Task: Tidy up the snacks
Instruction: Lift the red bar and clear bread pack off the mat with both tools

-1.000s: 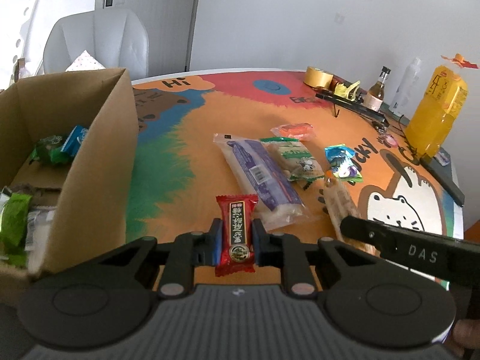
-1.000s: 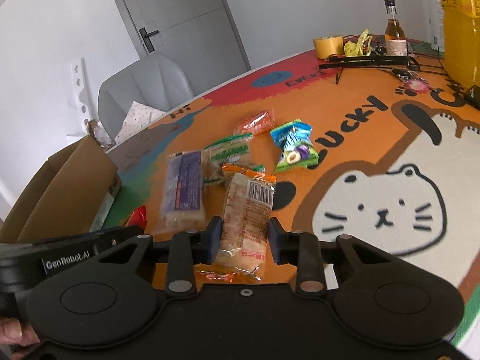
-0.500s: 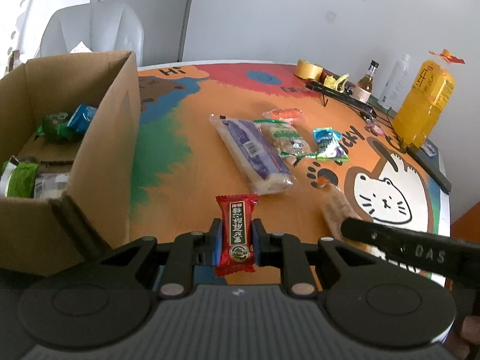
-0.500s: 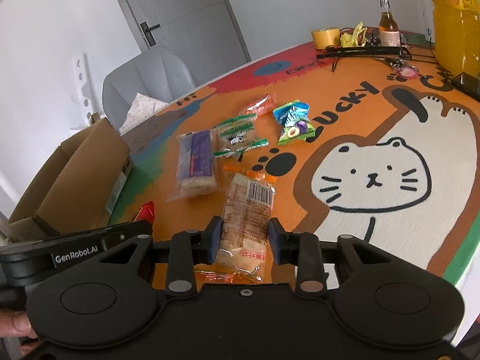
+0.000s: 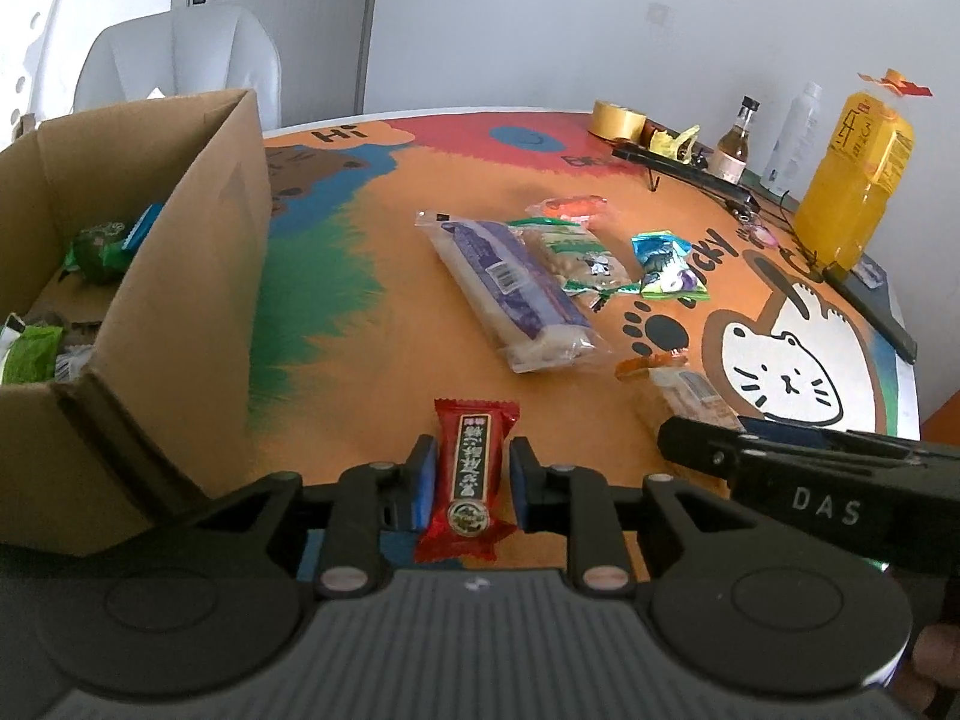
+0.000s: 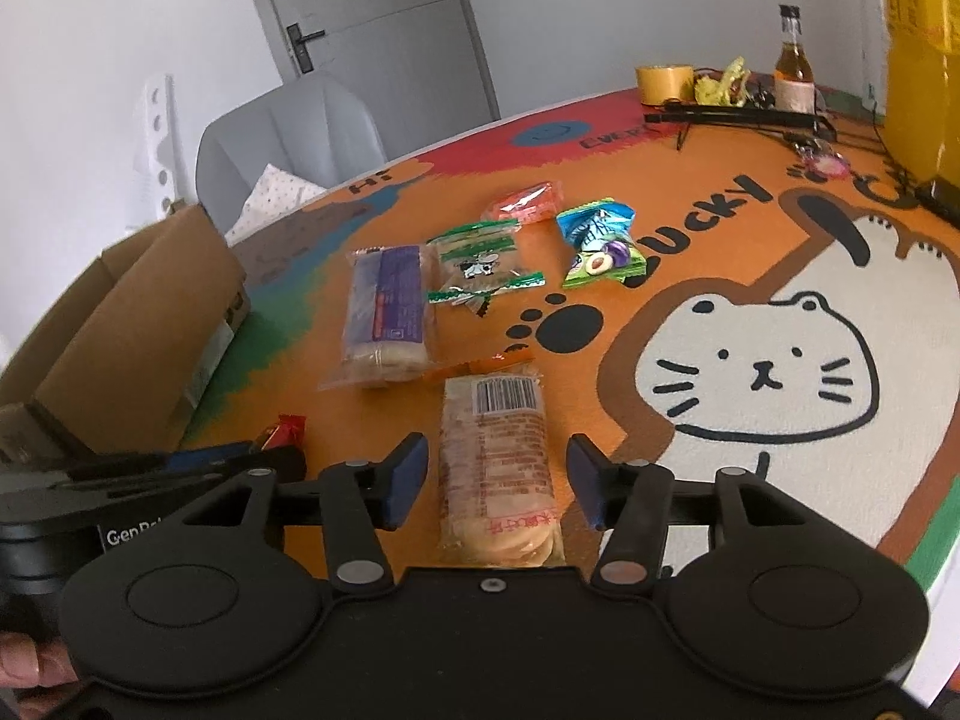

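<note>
Left wrist view: cardboard box fills my left side, open top, a few packets already inside; its near corner sits just beside the left gripper. Between the box wall and the snack cluster I see a clear strip of mat. Left gripper jaws have just been easing apart; the red packet is between the pads with a thin gap showing on each side, so I read it as no longer clamped. Past it: long purple packet, green-striped packet touching it, small orange packet behind, blue-green packet to the right. Far right edge is cluttered: tape roll, small bottle, yellow jug.

Right wrist view: right gripper jaws have just been opening, both pads clear of the cracker pack, which lies flat on the mat between them. Cat drawing area to the right is bare, table edge close on the lower right. White walls, grey chair and door behind the table.
</note>
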Available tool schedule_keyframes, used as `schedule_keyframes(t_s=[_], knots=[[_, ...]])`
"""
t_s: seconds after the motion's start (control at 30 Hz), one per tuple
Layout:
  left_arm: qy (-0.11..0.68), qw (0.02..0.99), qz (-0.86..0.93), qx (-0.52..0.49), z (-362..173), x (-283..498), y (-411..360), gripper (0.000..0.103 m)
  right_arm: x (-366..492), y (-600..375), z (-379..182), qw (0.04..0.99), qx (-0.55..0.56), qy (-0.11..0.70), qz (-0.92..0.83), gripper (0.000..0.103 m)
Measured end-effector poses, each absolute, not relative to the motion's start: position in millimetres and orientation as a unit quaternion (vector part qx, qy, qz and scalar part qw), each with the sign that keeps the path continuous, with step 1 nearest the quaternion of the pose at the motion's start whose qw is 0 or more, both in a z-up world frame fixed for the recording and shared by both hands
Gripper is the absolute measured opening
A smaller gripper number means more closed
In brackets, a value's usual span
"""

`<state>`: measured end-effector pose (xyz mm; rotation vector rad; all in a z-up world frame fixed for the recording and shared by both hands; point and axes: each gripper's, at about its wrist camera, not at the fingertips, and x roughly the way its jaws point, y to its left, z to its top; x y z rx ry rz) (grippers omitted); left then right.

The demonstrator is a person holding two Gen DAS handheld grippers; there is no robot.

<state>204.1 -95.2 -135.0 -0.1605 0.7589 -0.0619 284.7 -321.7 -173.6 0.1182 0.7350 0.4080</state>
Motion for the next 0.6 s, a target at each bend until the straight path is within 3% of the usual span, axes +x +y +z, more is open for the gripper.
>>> schedule_keyframes(t_s=[0.07, 0.6], knots=[[0.371, 0.925, -0.032, -0.081, -134.6, 202.9, -94.5, 0.021, 283.5, -321.3, -173.8, 0.912, 0.053, 0.356, 0.198, 0.033], [0.332, 0.938, -0.042, -0.095, -99.4, 184.7, -81.5, 0.006, 272.5, -314.7, -141.3, 0.918, 0.074, 0.319, 0.222, 0.033]])
